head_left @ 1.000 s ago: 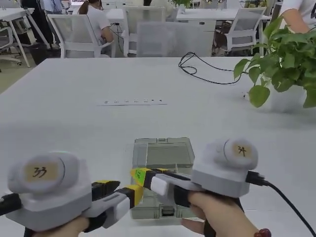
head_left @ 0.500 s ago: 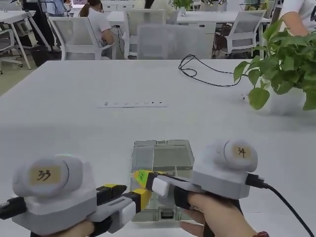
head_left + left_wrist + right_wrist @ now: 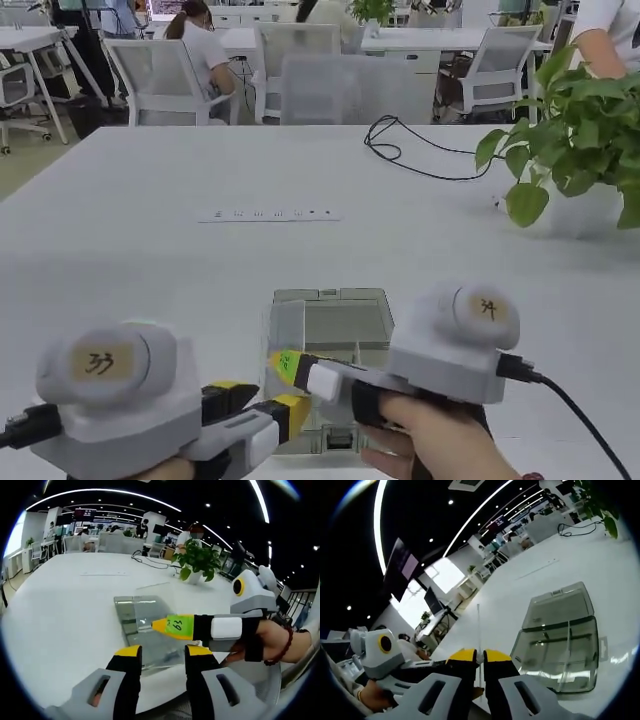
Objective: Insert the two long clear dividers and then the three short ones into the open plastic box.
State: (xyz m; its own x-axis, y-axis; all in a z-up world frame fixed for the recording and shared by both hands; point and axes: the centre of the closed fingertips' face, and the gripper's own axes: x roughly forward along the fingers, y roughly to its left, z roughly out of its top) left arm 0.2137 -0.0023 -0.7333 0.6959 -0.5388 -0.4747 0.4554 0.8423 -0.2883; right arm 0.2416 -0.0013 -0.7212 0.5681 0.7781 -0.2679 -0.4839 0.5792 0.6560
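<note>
The open clear plastic box [image 3: 330,425] lies near the table's front edge, with its lid [image 3: 335,322] folded back behind it. My right gripper [image 3: 285,362] reaches in from the right, shut on a clear divider [image 3: 285,330] that stands upright over the box's left side. In the right gripper view that divider [image 3: 479,630] is a thin edge between the shut jaws of the right gripper [image 3: 480,656], and the box [image 3: 560,650] lies to the right. A thin clear strip [image 3: 565,655] seems to stand inside it. My left gripper [image 3: 262,405] is open and holds nothing, just left of the box [image 3: 135,625].
A potted plant [image 3: 580,130] stands at the right edge of the table. A black cable [image 3: 420,145] loops at the back, and a row of sockets [image 3: 265,213] is set in the table's middle. Chairs and seated people are beyond the far edge.
My left gripper has eased slightly to the right. The right gripper keeps the divider over the box's left side. The head camera has tilted a little.
</note>
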